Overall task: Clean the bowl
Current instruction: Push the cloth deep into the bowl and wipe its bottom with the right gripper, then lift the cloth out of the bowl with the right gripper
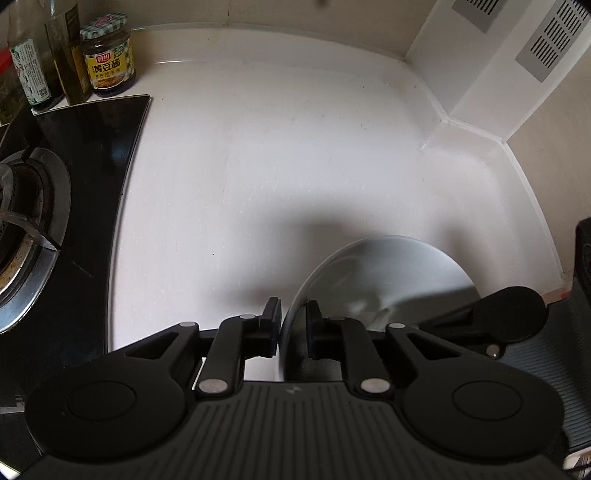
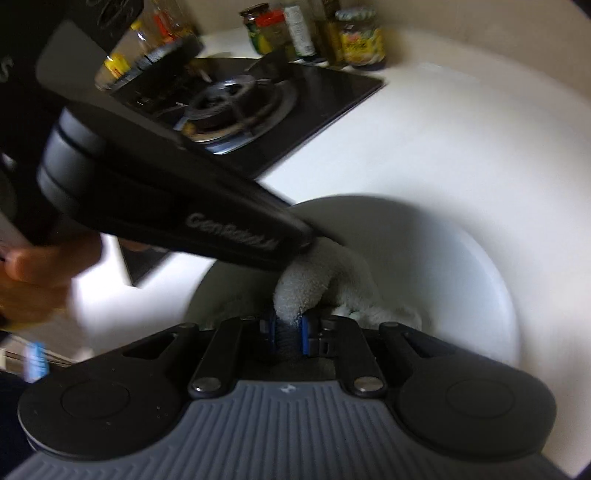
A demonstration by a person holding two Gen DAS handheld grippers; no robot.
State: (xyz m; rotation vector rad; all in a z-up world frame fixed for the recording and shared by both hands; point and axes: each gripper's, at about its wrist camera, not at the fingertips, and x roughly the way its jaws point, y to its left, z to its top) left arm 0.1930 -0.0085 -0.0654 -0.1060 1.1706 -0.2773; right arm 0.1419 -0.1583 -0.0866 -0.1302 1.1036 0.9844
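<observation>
white countertop (image 1: 277, 166) | black gas hob (image 1: 74, 166) at left | beige wall (image 1: 295, 14) | vented white column (image 1: 498, 62)

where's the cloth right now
In the right wrist view, the cloth sits inside the white bowl, pinched by the right gripper.

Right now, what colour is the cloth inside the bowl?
White, a fluffy cloth in the white bowl; clearest in the right wrist view.

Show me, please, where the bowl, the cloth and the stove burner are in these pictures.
bowl (image 2: 461, 266): right wrist view, on its white inner wall.
cloth (image 2: 303, 291): right wrist view, on the rolled end above the gripper's fingers.
stove burner (image 2: 225, 99): right wrist view, on the dark ring at its centre.
</observation>
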